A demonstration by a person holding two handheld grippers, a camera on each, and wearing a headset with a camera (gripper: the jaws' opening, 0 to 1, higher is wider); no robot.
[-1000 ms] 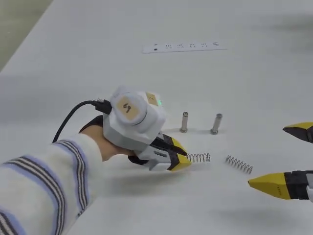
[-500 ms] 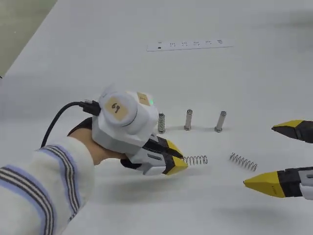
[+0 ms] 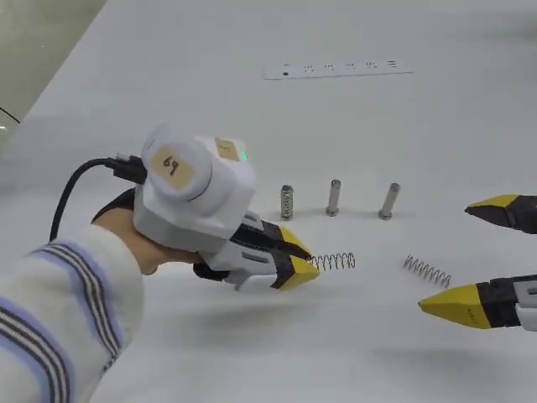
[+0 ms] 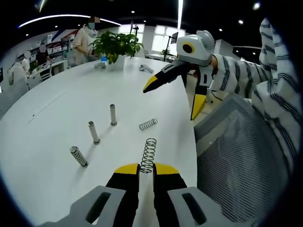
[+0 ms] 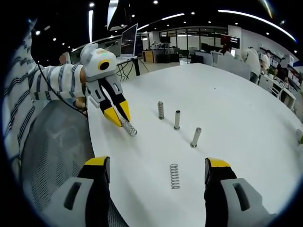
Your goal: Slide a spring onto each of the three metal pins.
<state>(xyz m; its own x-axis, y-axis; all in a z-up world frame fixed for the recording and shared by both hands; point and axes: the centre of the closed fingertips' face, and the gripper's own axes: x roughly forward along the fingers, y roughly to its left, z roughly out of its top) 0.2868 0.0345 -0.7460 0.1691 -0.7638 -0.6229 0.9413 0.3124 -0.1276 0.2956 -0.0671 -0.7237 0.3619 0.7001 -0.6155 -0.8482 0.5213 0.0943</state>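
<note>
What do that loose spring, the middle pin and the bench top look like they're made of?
The loose spring is thin coiled wire, silvery grey, likely steel. The middle pin is a solid rod with a dull silver sheen, probably metal. The bench top is smooth matte white, perhaps laminate.

Table: white, matt, smooth.
Pins: grey metal, satin sheen.
Spring, 3 o'clock of left gripper: thin bright steel wire.
Left gripper, right gripper: white matt plastic shells, yellow tips, slight gloss.
Sleeve: striped knit cloth.
Cable: black, matt.
</note>
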